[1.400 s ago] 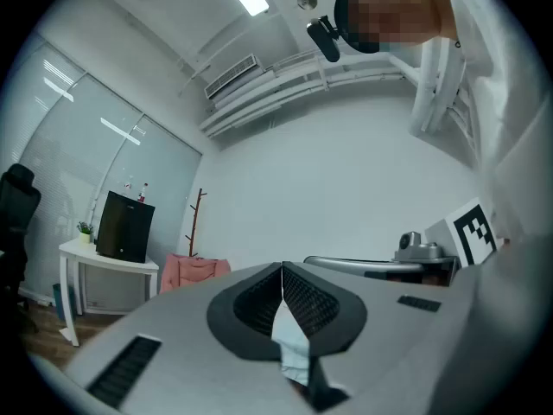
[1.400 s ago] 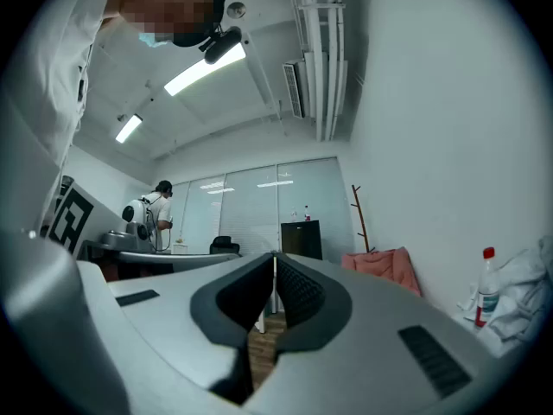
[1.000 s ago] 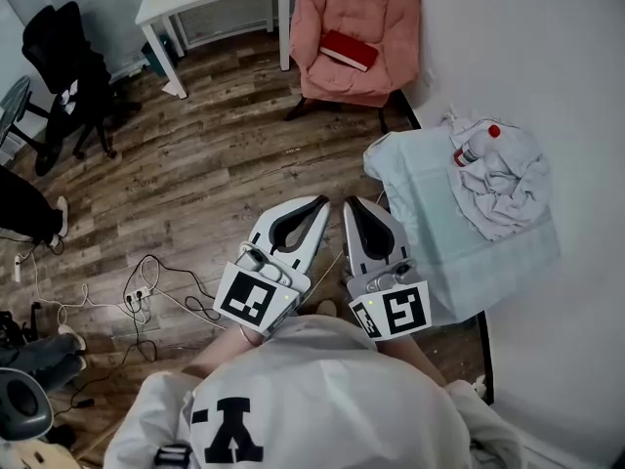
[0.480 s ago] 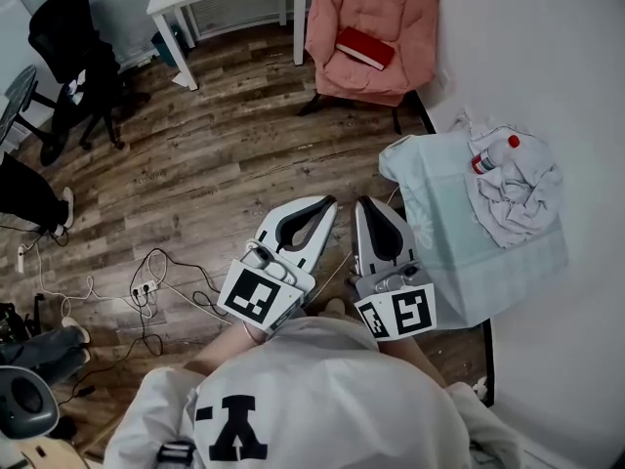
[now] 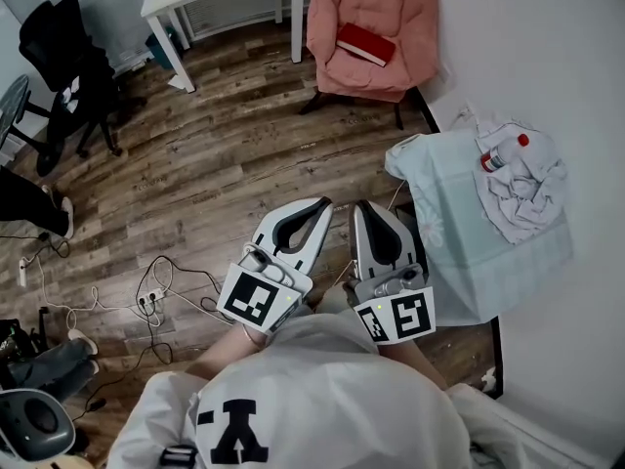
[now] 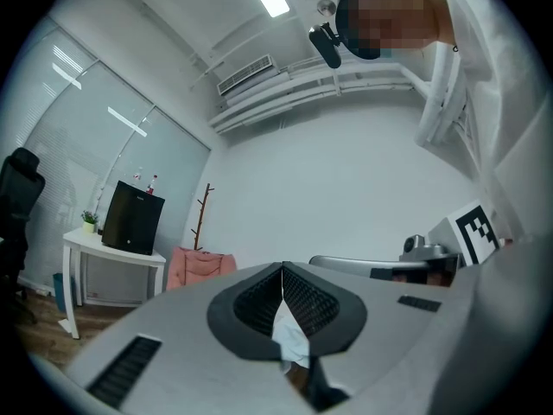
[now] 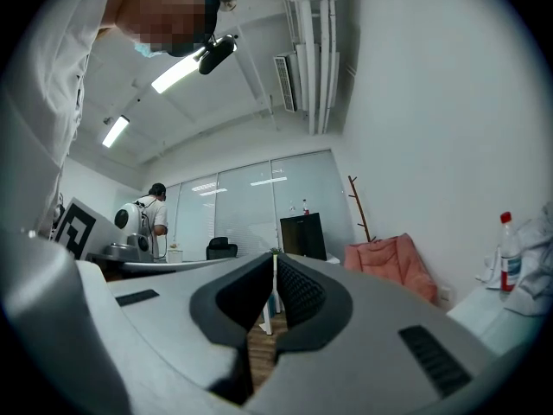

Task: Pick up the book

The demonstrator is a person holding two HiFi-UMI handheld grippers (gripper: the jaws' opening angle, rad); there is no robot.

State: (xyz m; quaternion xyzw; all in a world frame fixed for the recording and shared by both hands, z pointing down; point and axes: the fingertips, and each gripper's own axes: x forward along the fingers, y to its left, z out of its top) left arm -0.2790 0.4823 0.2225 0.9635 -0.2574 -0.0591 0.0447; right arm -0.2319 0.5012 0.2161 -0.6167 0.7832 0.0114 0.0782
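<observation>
We carry both grippers side by side close to our body. Set against a second ago, the change is small. The pink armchair and the cloth-draped table to its near right have slid slightly to the right in the head view, which suggests we are edging toward the chair. The grippers themselves keep the same pose.

The left gripper has its jaws pressed together on nothing, and so does the right gripper; each gripper view shows the ribbed pads meeting at the tips.

The red book lies flat on the armchair's seat, toward its left side and slightly askew. Bare wood floor separates us from the armchair, so both grippers are well short of it.

In the gripper views the armchair is small and far ahead, and we cannot make out the book there; the seat's front edge may hide it.

We judge this an early approach. The jaws must open before either reaches the seat.
</observation>
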